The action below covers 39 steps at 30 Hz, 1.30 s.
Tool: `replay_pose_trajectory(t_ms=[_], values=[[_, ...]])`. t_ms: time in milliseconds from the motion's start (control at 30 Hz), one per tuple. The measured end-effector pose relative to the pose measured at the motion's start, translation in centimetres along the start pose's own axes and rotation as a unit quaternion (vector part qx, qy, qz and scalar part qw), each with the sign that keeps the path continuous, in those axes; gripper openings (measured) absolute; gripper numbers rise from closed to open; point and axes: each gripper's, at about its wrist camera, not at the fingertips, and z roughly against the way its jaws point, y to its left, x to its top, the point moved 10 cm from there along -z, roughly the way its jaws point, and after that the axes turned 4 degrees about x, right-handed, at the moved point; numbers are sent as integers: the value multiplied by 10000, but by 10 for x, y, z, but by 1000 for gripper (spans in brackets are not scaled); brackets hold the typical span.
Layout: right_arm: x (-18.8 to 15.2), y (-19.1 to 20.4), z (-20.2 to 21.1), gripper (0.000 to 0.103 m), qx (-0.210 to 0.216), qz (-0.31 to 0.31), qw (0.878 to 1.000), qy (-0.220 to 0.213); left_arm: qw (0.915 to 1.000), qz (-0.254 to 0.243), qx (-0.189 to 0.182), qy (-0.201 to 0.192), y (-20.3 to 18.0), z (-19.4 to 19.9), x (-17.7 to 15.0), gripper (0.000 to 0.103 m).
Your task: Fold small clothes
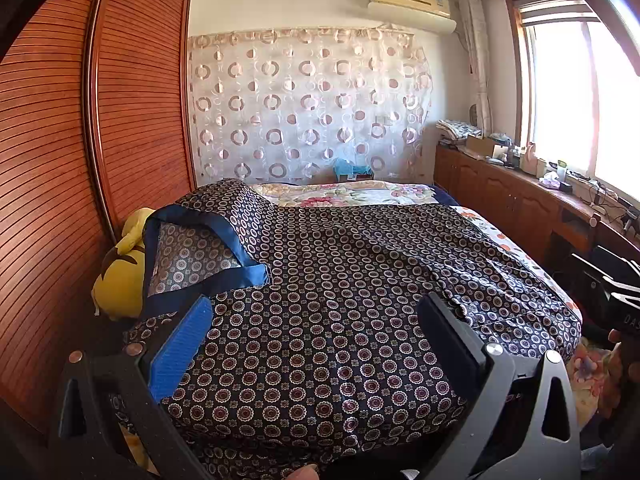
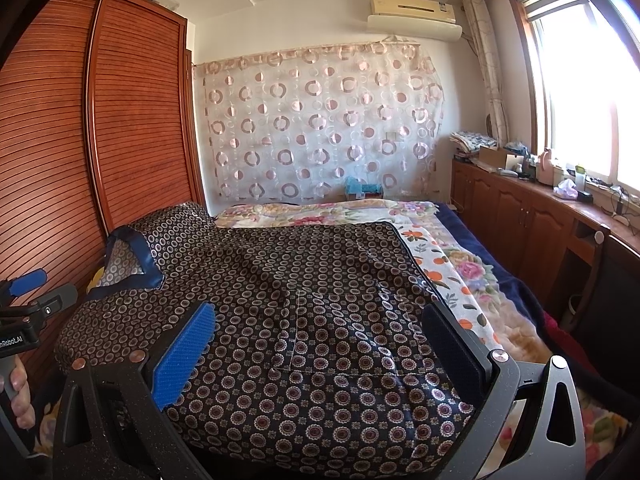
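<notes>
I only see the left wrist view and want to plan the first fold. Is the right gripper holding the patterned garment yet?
Observer: No. The right gripper is open, with its fingers spread over the patterned garment and pinching nothing.
Operator: Is there anything in the cloth there I should know about?
Observer: A pale stitched seam runs down the cloth between those fingers, then turns sideways like a pocket outline.
Operator: How does my left gripper look from that side?
Observer: The left gripper sits at the frame's left edge, left of the blue-trimmed collar. It appears to be clear of the cloth.
</notes>
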Motion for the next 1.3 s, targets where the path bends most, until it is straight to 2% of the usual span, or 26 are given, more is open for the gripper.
replay_pose_trajectory(t_ms=[1300], values=[[-1, 1, -3, 103, 36, -5, 10000, 9, 10000, -13, 1, 27, 0, 0, -1, 103]])
